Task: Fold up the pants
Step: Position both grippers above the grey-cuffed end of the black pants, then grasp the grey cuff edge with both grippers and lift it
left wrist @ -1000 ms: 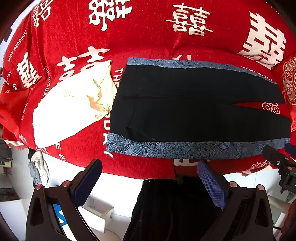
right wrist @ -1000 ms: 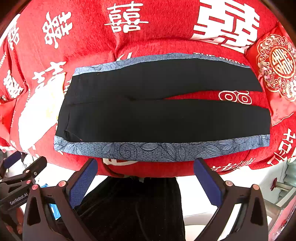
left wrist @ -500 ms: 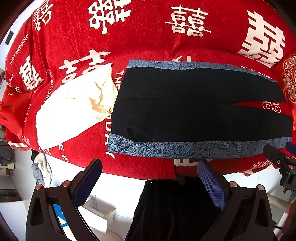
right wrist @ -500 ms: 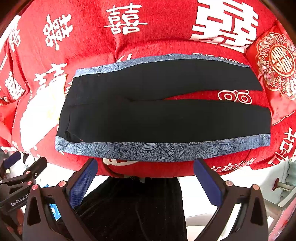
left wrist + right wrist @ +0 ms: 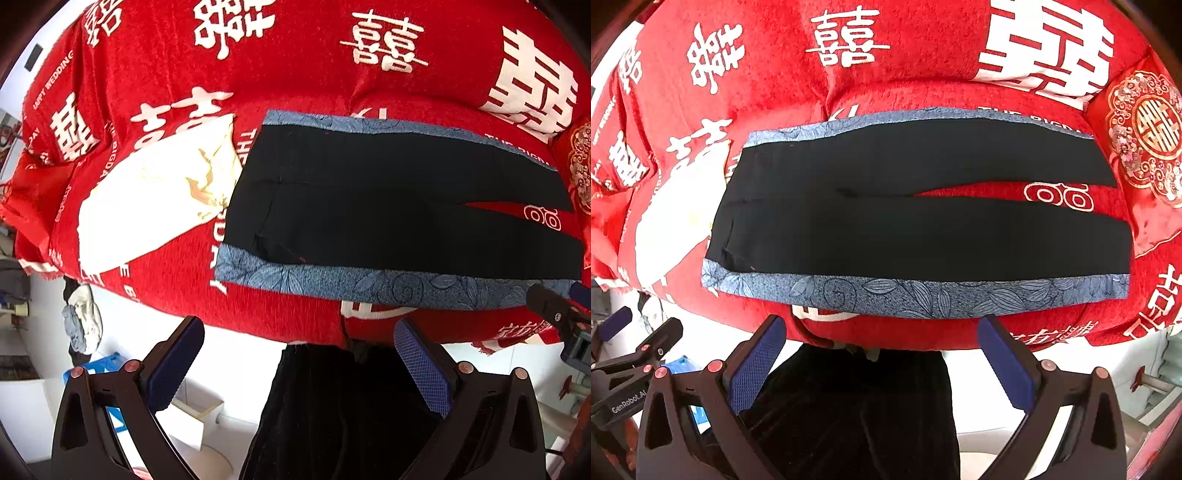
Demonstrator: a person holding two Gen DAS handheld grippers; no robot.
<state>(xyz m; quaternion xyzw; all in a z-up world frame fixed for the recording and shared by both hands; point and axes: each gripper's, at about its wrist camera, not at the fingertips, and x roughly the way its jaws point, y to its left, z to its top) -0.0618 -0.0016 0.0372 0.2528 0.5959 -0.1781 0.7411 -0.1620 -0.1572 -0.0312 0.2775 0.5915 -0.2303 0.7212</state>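
Black pants with blue leaf-patterned side stripes lie flat on a red cover, waist to the left, both legs stretched right with a narrow gap between them. My left gripper hangs open in front of the cover's near edge, below the waist end, holding nothing. My right gripper is open too, just short of the near blue stripe at the middle of the near leg. Each gripper shows at the edge of the other's view.
The red cover with white characters drapes a cushioned surface. A cream cloth lies left of the waist. A red embroidered cushion sits at the right. Dark trouser legs of a person stand below; floor clutter lies left.
Both grippers have crept slightly toward the cover and pants; the pants lie as before. Both stay open.
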